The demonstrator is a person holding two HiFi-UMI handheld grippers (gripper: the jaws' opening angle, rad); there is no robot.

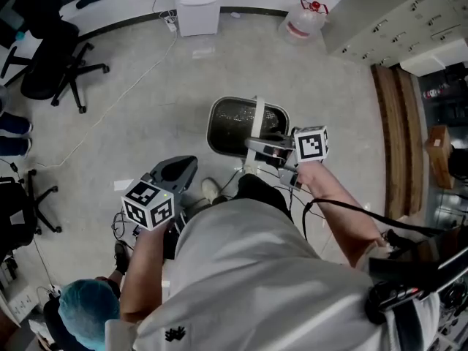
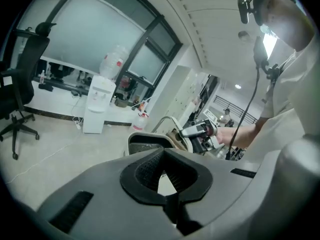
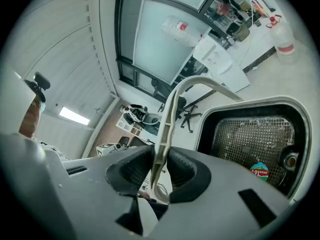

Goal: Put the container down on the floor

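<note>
My right gripper (image 1: pixel 265 147) is clenched on the handle (image 1: pixel 258 119), which runs 12-to-6 across the container (image 1: pixel 228 126). The container hangs at 11 o'clock from those jaws, apparently just clear of the floor (image 1: pixel 146 101). The left gripper (image 1: pixel 186 164), closed on nothing, sits at 7 o'clock and farther off, so the lowering falls to the right.

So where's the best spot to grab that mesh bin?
The arched white handle, near its top middle, coming in from the side and closing across the thin strap. It stands up over the bin, so the load should hang balanced. The right claw is shut on it.
</note>
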